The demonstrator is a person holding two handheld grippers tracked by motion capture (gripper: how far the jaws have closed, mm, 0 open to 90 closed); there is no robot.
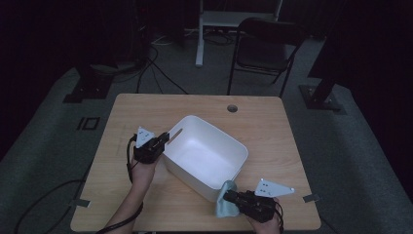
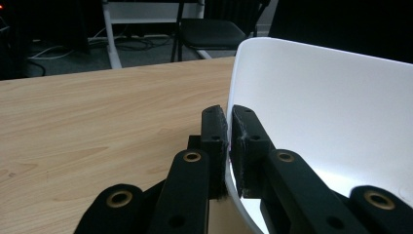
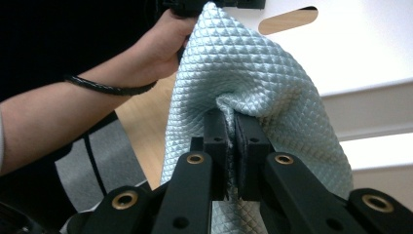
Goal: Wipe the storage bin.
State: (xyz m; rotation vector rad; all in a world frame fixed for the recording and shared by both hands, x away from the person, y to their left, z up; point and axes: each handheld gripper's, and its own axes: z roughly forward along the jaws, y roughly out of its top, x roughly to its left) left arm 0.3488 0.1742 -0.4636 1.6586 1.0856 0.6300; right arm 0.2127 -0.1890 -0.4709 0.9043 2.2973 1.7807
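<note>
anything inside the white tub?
Nothing visible: the white tub shows bare floor inside. Its near inner wall is hidden by the rim. The cloth is outside, against the near corner.

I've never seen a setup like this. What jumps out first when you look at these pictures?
A big white tub sits askew in the middle of the wooden table, bright against the dark room. The left gripper is clamped on its rim at the left. At the tub's near corner, the right gripper pinches a pale blue quilted cloth, held against the tub's outer wall.
</note>
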